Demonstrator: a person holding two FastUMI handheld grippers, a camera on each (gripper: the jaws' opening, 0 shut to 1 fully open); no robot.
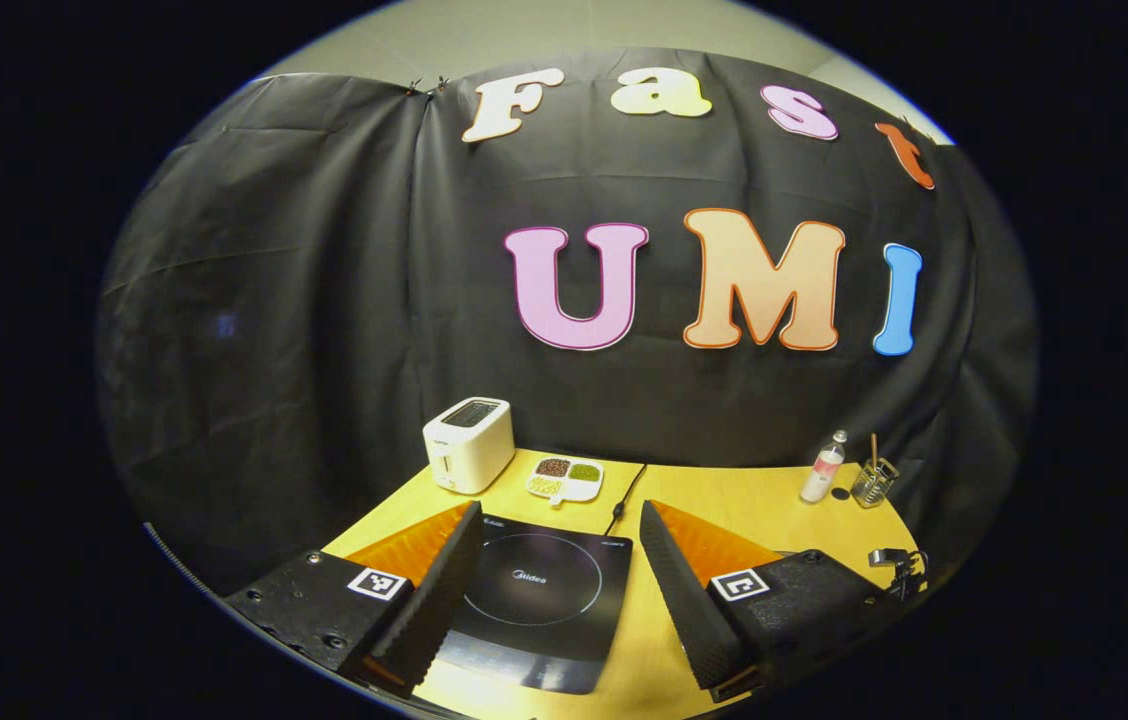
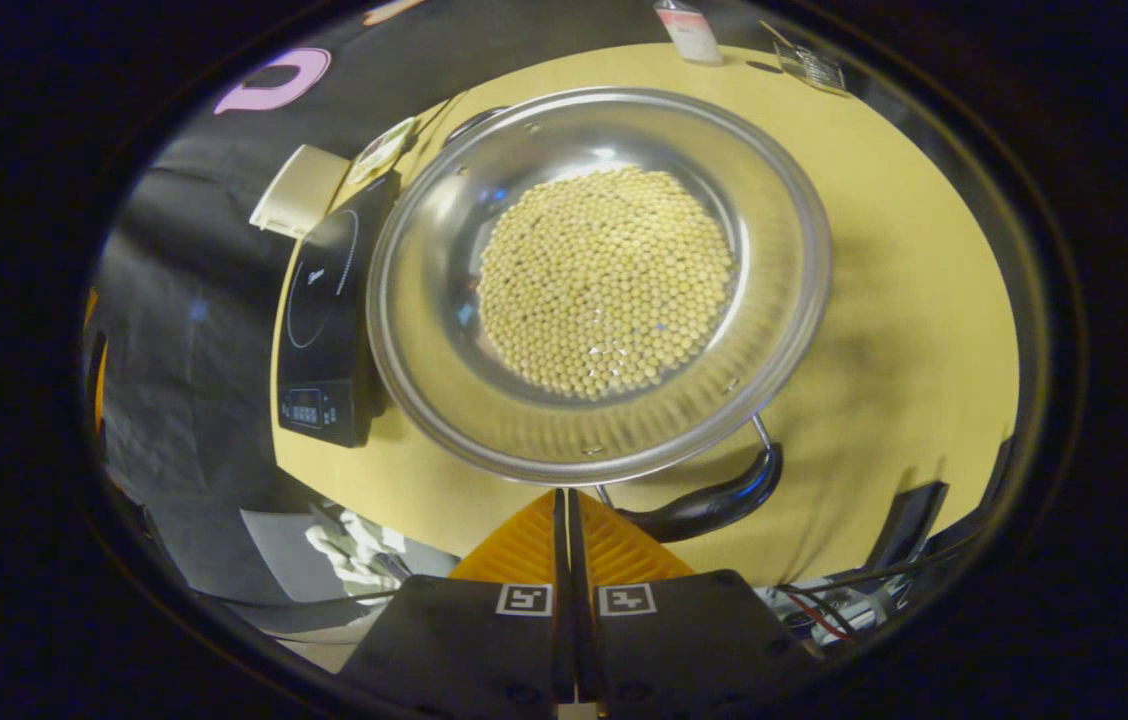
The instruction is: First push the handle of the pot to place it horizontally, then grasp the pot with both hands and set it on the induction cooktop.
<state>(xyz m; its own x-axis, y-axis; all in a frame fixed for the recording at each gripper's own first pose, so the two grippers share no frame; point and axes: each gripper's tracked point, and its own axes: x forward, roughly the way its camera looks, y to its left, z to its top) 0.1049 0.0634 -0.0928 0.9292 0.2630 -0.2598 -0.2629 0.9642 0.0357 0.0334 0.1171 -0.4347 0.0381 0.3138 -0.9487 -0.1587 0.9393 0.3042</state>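
Our left claw (image 1: 559,530) gapes above the cooktop (image 1: 539,600); our right claw (image 2: 567,495) is pressed together near the pot (image 2: 599,280) handle (image 2: 714,500).

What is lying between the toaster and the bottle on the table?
In the left gripper view, a divided dish of beans lies between the toaster and the bottle.

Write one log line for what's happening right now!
left gripper: open above induction cooktop | right gripper: shut, by pot handle | pot: on table, holds beans

dim, warm light; fisheye-warped edges
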